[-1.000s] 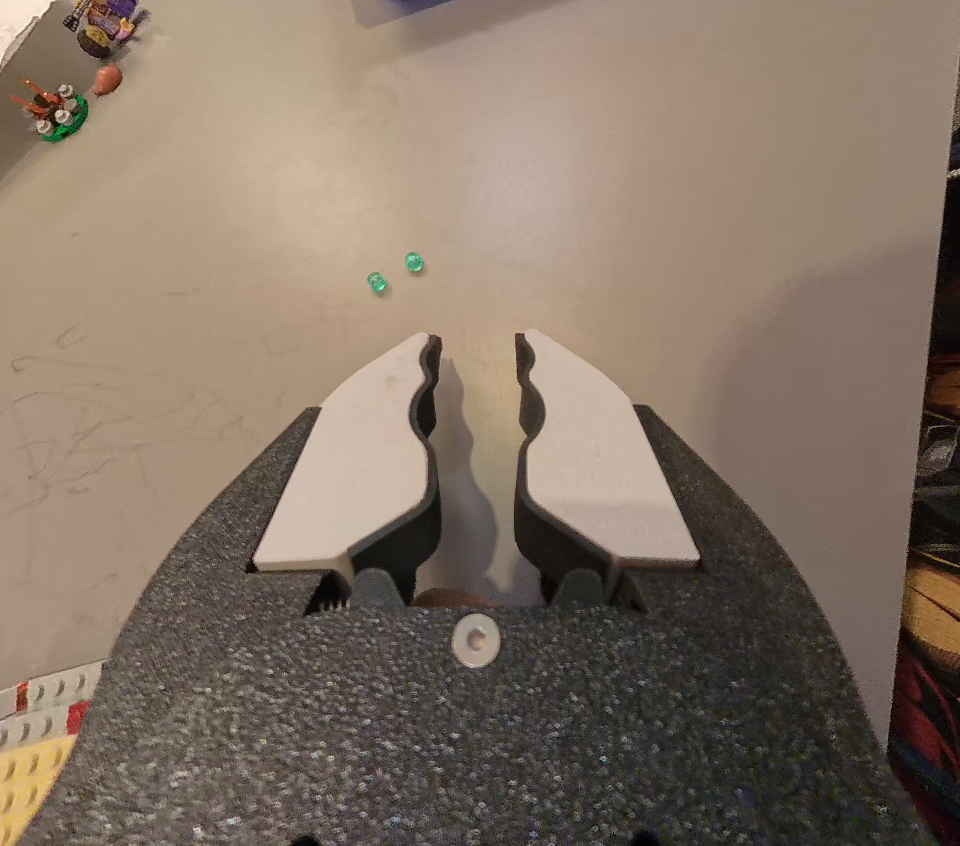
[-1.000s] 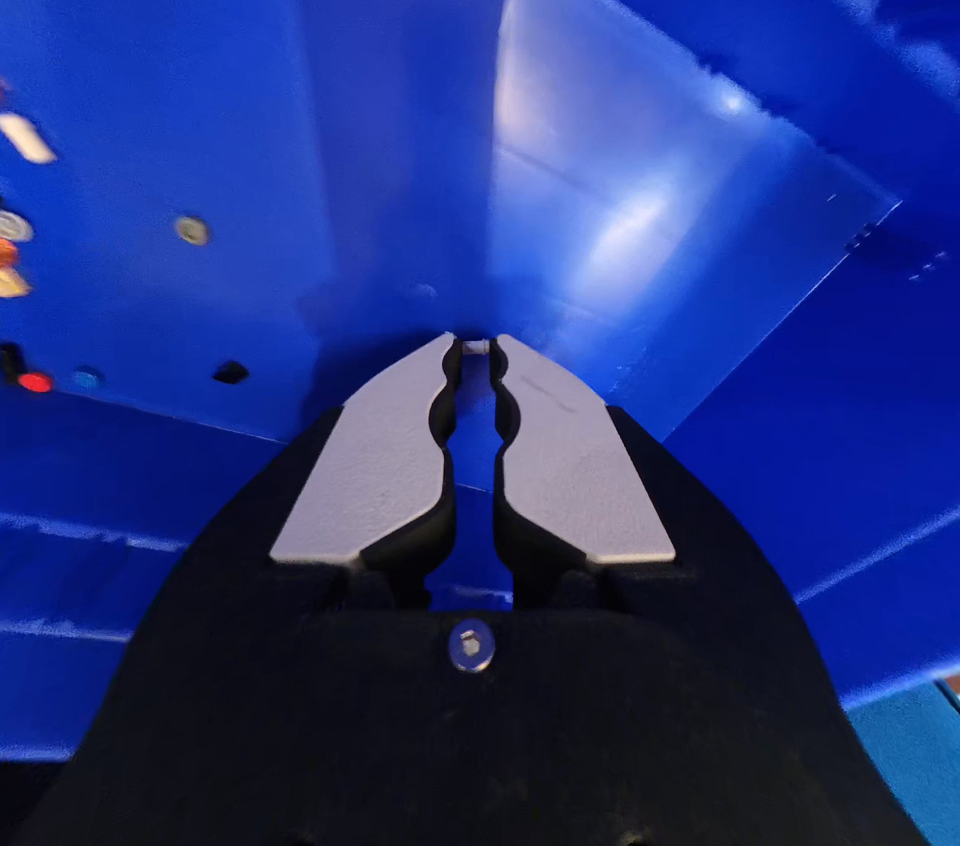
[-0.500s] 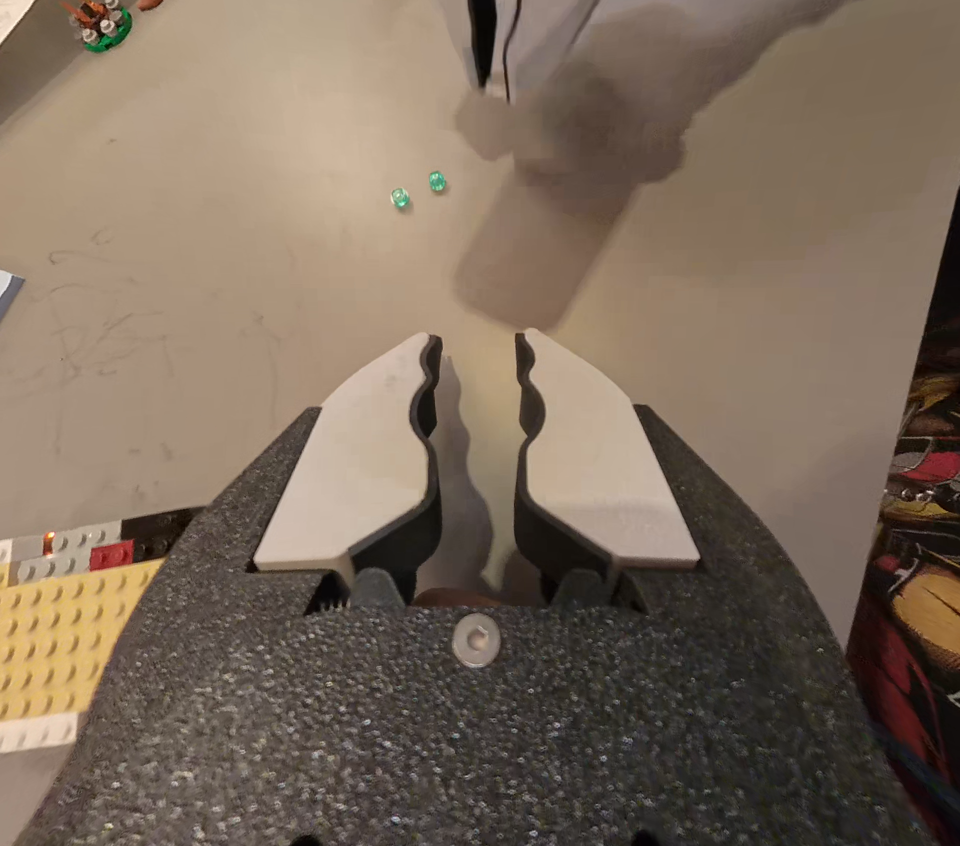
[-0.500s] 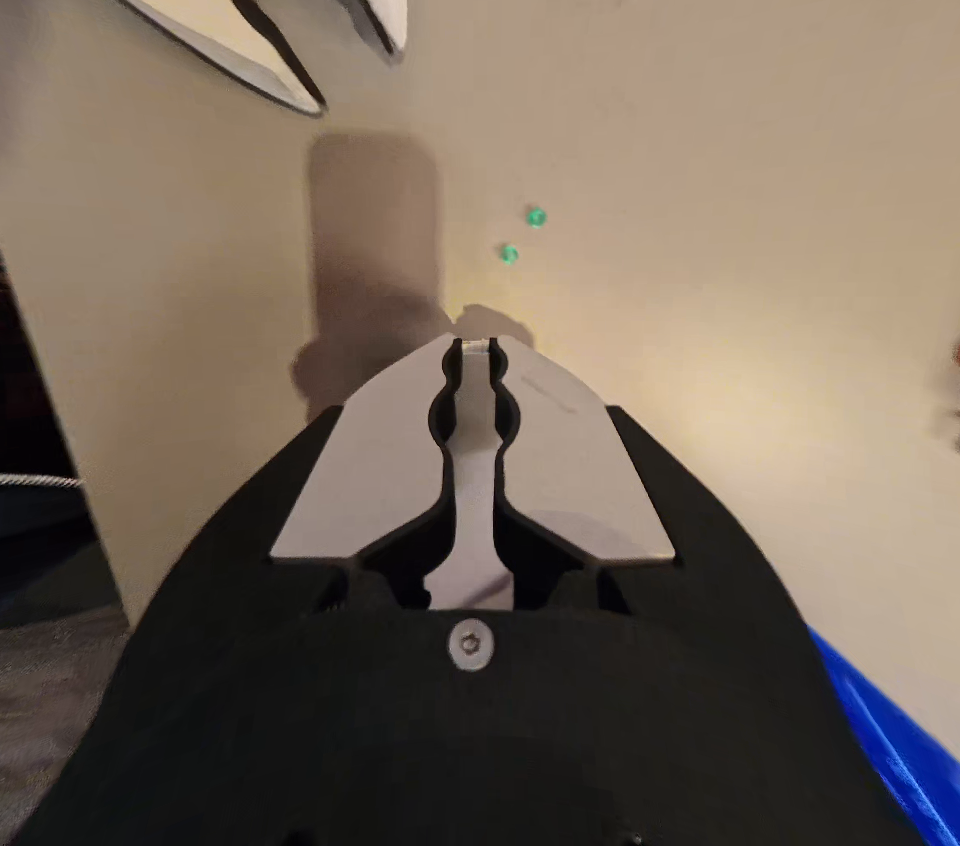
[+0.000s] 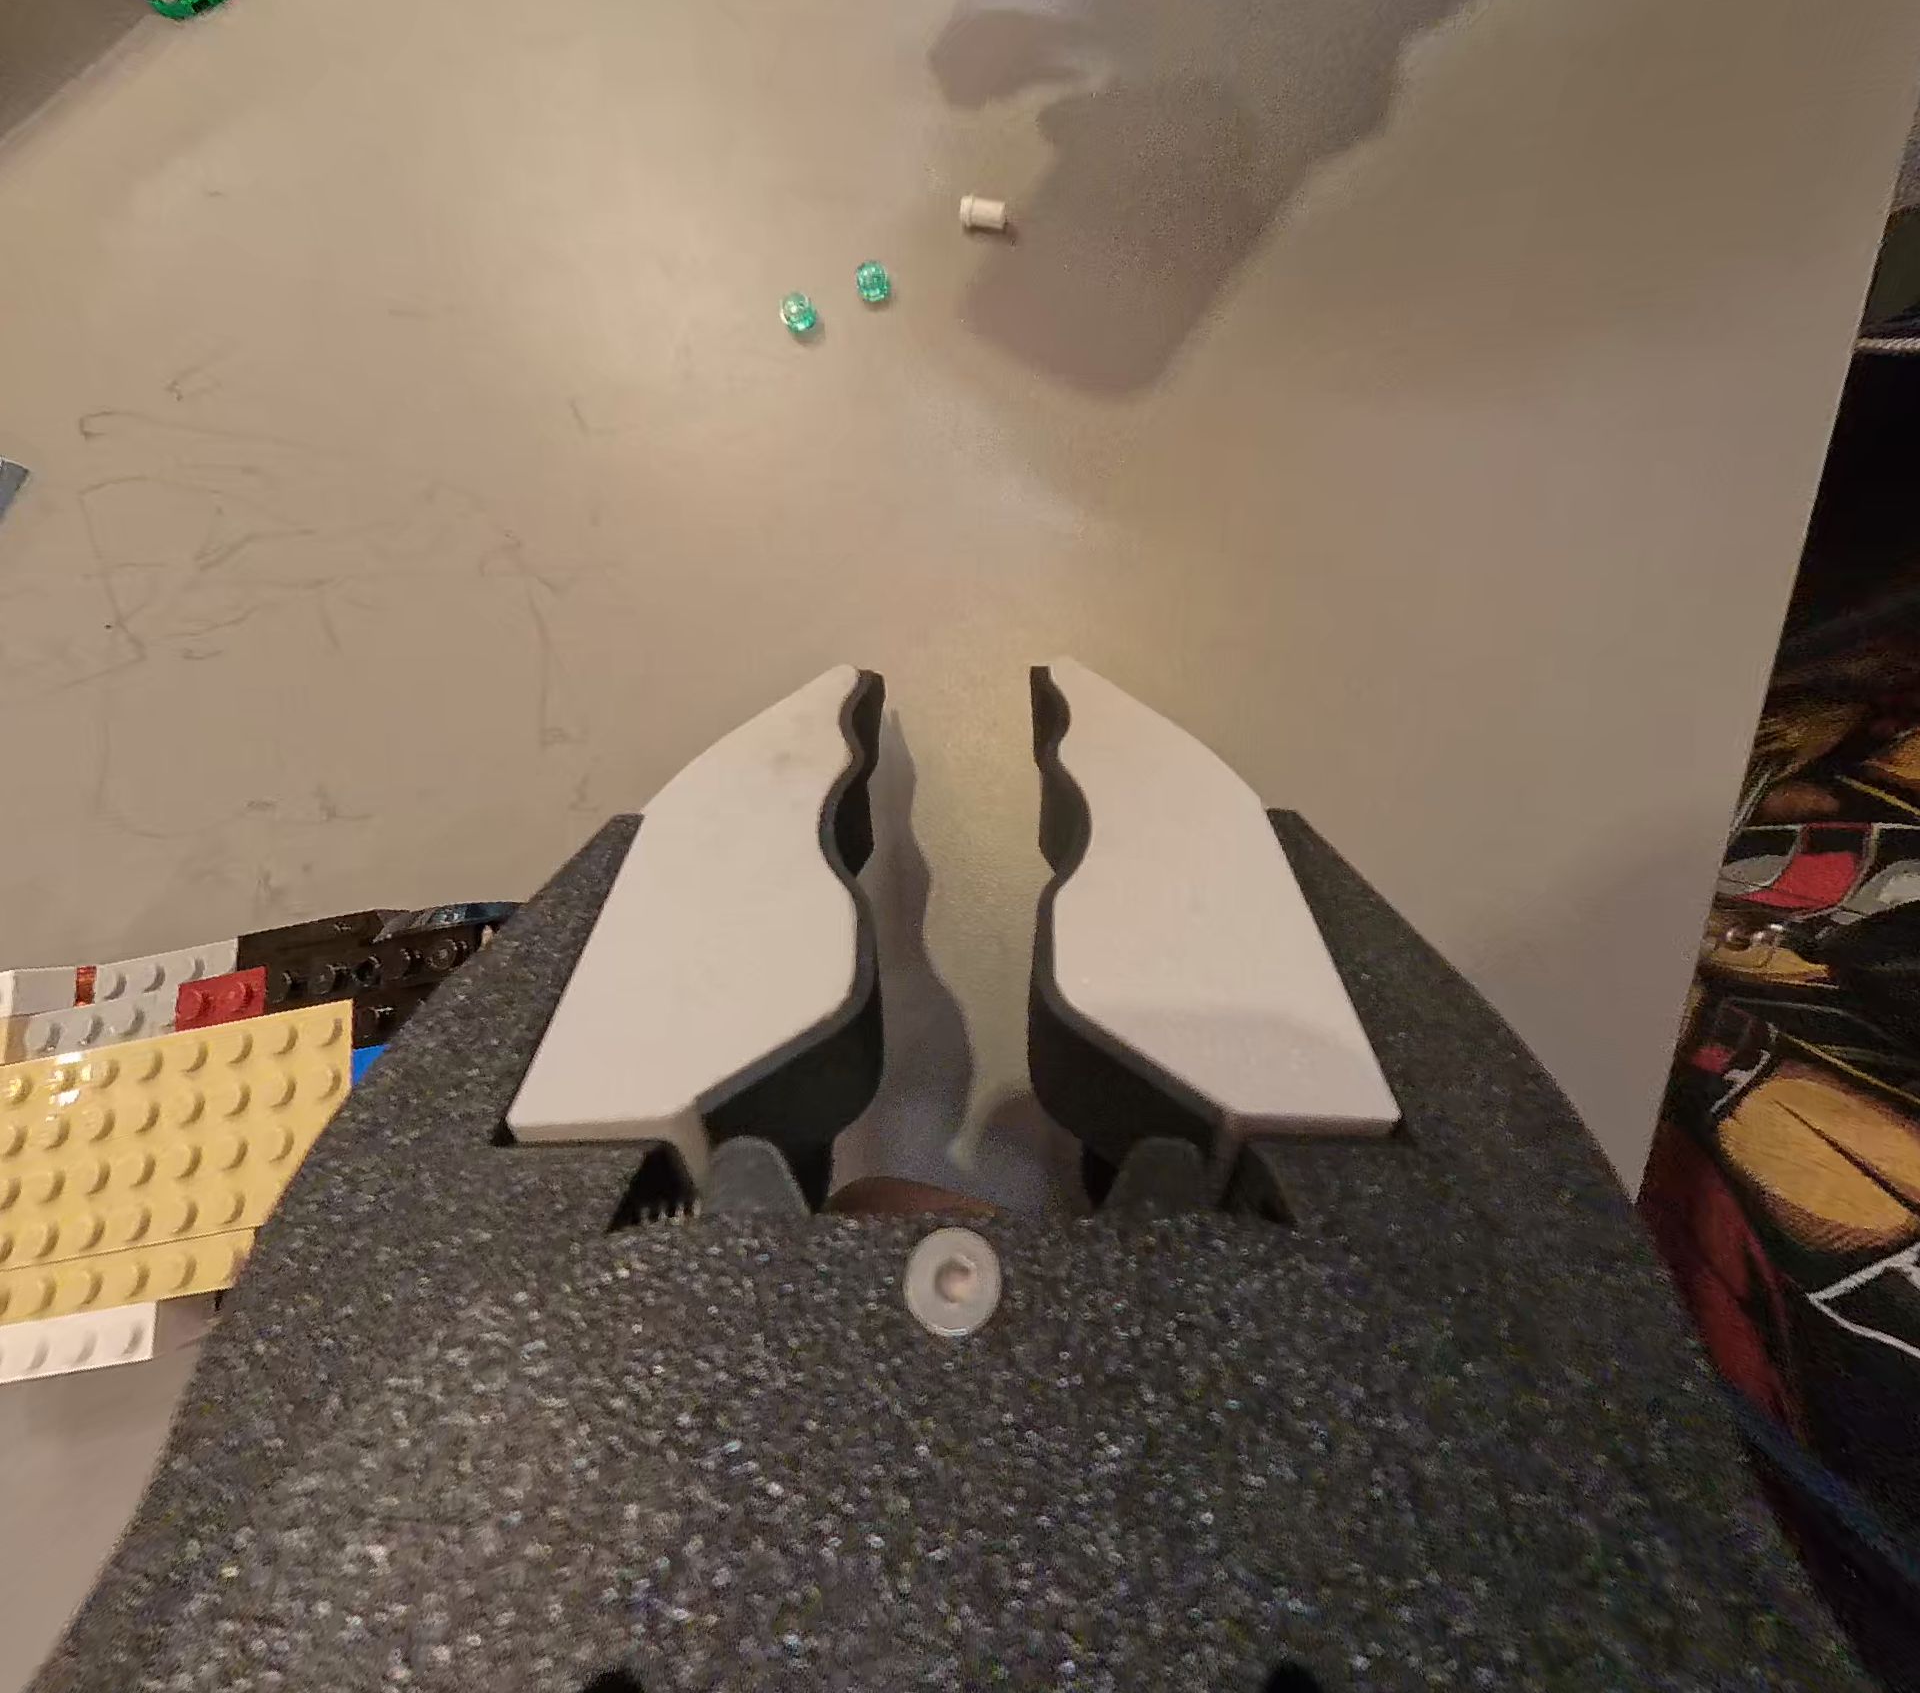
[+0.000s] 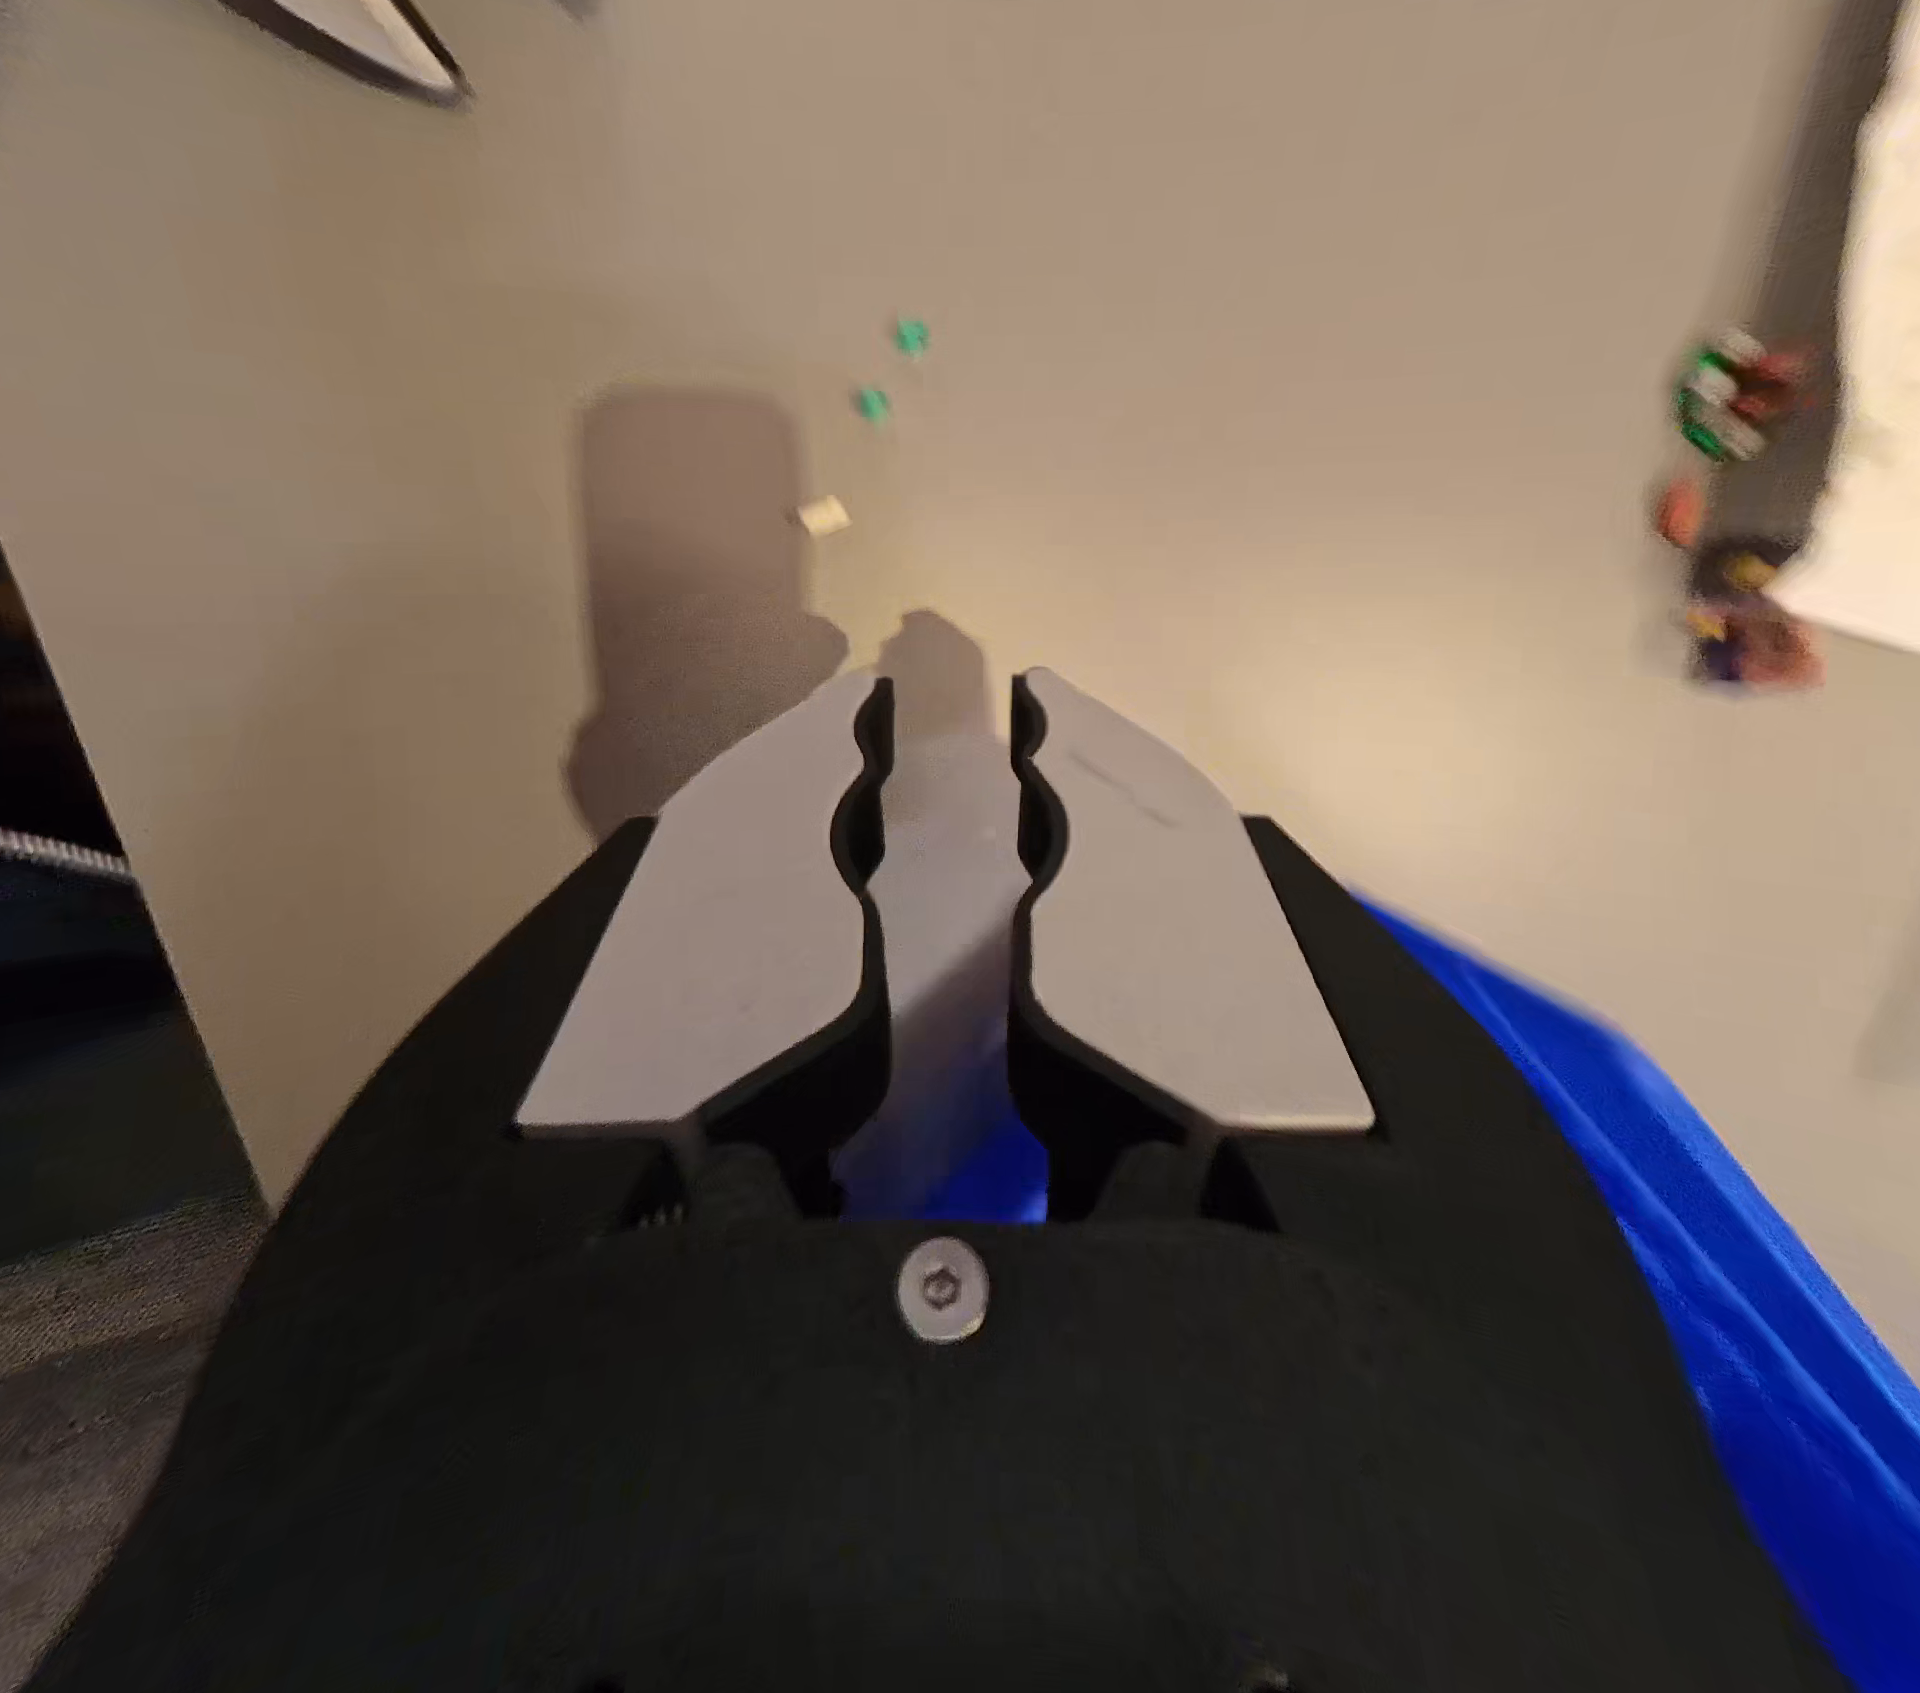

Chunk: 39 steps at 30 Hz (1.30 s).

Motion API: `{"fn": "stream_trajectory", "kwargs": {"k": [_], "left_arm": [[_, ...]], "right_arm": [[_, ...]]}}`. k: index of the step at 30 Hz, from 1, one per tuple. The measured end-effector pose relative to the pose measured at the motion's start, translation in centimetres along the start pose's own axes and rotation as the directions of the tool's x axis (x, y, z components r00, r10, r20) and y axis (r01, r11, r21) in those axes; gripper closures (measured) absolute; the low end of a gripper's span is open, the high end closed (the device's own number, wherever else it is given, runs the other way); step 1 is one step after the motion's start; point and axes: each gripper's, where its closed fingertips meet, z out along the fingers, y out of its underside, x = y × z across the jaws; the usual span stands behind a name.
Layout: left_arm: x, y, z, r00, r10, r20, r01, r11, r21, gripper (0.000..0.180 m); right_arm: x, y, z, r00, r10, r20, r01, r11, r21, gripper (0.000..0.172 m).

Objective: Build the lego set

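Left wrist view: we see the left gripper (image 5: 956,677) spread, with only bare grey table (image 5: 416,396) between its fingers. Ahead of it lie two green studs (image 5: 836,298), and just right of them a small white peg (image 5: 983,213). Tan studded plates (image 5: 156,1155) sit at its left flank. The right gripper (image 6: 951,682) is likewise spread and bare, the white peg lying ahead-left of it, a blue bin (image 6: 1662,1228) to its right.

Table (image 5: 436,500) mid mostly free; obstacles: white peg (image 5: 983,211), 2 green studs (image 5: 798,314), brick pile (image 5: 156,1113) near-left.
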Motion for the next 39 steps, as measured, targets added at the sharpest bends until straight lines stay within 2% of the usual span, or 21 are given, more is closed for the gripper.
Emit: {"fn": "stream_trajectory", "kwargs": {"k": [1,5,6,8,11,19,25,27,33,36,39], "left_arm": [[0.0,-0.1,-0.1,1.000,-0.006,-0.003,0.006,1.000,0.006,0.152],[0.0,0.0,0.0,0.999,-0.024,-0.035,0.024,1.000,0.000,0.152],[0.0,0.0,0.2,0.999,-0.018,-0.039,0.018,1.000,-0.004,0.152],[-0.1,-0.1,0.5,0.999,0.002,-0.041,-0.003,1.000,-0.014,0.152],[-0.3,-0.2,1.3,0.999,0.025,-0.046,-0.027,0.999,-0.041,0.152],[-0.8,-0.4,1.6,1.000,0.025,-0.016,-0.026,0.999,-0.045,0.152],[-0.8,-0.4,1.6,1.000,0.026,-0.012,-0.027,0.999,-0.044,0.152],[-0.7,-0.4,1.6,0.999,0.030,-0.014,-0.030,0.999,-0.043,0.152],[-0.6,-0.6,1.0,0.999,0.032,-0.015,-0.032,0.999,-0.001,0.152],[-1.0,-0.8,0.0,1.000,-0.006,-0.019,0.007,0.999,0.053,0.152],[-1.3,-1.2,-1.1,1.000,-0.025,-0.014,0.026,0.992,0.121,0.152]], "right_arm": [[1.3,1.4,-1.7,0.999,0.018,-0.037,-0.018,1.000,-0.018,0.151],[7.2,12.1,-6.8,0.979,0.089,-0.185,-0.134,0.961,-0.243,0.153],[7.8,14.9,-7.2,0.981,0.083,-0.175,-0.134,0.944,-0.302,0.152],[7.5,19.0,-6.8,0.997,0.032,-0.071,-0.056,0.929,-0.365,0.151],[6.4,21.9,-5.1,0.999,0.007,0.038,0.008,0.917,-0.400,0.151],[9.5,25.3,-4.7,0.997,-0.081,0.003,0.072,0.862,-0.502,0.154],[9.9,25.7,-3.9,0.996,-0.063,0.055,0.082,0.863,-0.498,0.156],[9.8,26.0,-3.8,0.996,-0.057,0.065,0.082,0.851,-0.518,0.162],[9.6,25.4,-4.0,0.997,-0.057,0.044,0.072,0.843,-0.533,0.166],[9.5,21.5,-5.0,0.994,-0.108,-0.017,0.087,0.879,-0.469,0.166],[8.5,14.1,-6.1,0.976,-0.200,-0.090,0.159,0.928,-0.337,0.166]]}}
